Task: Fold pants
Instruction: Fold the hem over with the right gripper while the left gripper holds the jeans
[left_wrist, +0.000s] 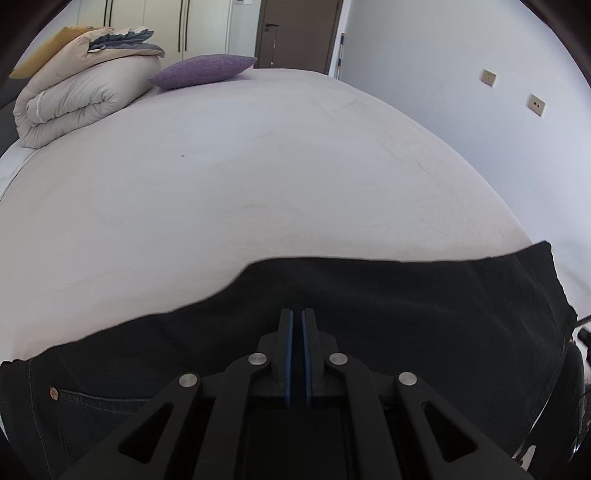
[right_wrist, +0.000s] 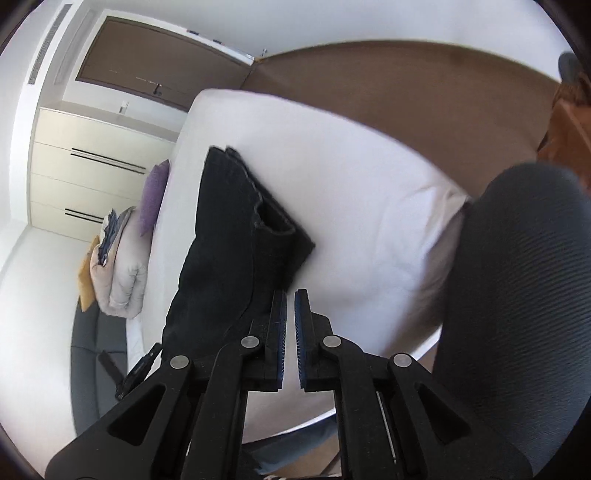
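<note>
- The black denim pants (left_wrist: 332, 295) lie on the pale-sheeted bed (left_wrist: 258, 166), their long axis running 9 to 3 o'clock under the left tongs (left_wrist: 297, 314).
- Left tongs clenched, empty, nearer.
- Right tongs (right_wrist: 290, 295) nearly clenched, empty; pants at their 11 o'clock.

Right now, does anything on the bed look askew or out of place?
Only the pants: the stacked legs do not line up, one hem sticks out past the other and gapes. The duvet and pillow sit tidy at the far end.
</note>
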